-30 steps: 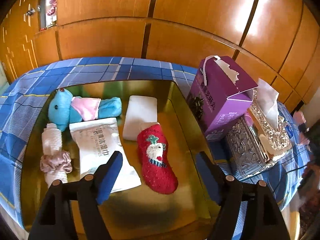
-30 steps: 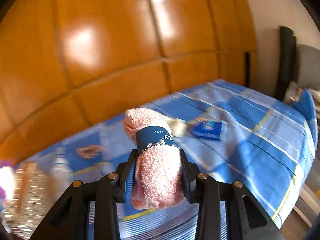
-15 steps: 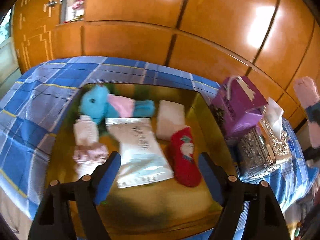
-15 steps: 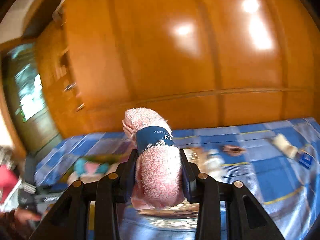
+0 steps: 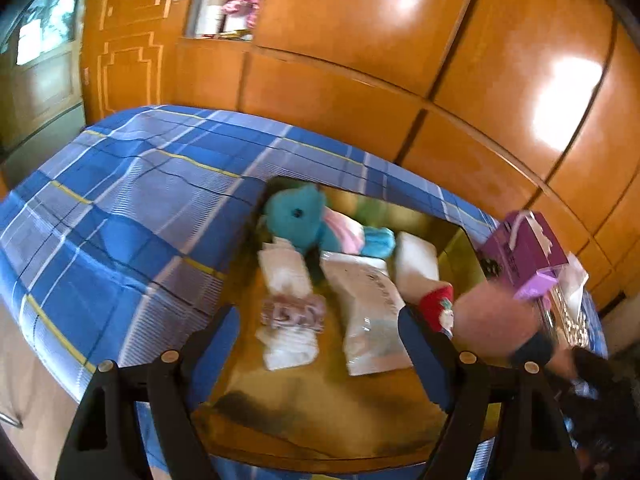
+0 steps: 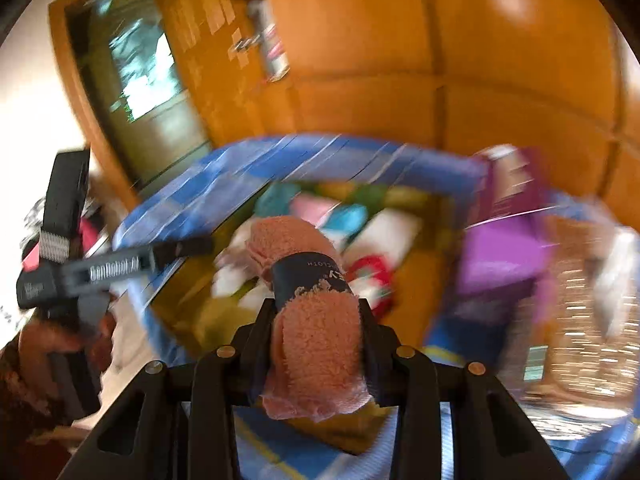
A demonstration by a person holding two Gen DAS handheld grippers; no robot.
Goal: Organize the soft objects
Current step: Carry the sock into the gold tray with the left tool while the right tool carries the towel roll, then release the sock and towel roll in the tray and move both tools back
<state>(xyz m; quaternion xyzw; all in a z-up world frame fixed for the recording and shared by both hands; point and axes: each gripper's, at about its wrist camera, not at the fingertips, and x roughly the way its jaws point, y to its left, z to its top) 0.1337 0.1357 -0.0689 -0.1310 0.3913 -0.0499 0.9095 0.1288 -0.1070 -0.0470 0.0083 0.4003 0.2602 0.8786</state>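
My right gripper (image 6: 316, 308) is shut on a rolled pink towel (image 6: 316, 320) with a dark blue band, held above the gold tray (image 6: 416, 280). In the left wrist view the towel (image 5: 492, 316) comes in from the right over the tray (image 5: 320, 412). The tray holds a blue plush toy (image 5: 300, 216), a white roll with a pink scrunchie (image 5: 288, 312), a white packet (image 5: 372, 308), a white pad (image 5: 414, 260) and a red sock (image 5: 440, 308). My left gripper (image 5: 320, 344) is open and empty above the tray's near edge.
A purple box (image 5: 524, 252) and a silver tissue box (image 5: 568, 312) stand right of the tray. The blue plaid bedcover (image 5: 120, 220) stretches to the left. Orange wooden cupboards (image 5: 360, 40) stand behind the bed.
My right gripper swung left with the pink towel, from the open bedcover to above the tray. My left gripper drew back and turned left, so the tray now sits further right in its view.
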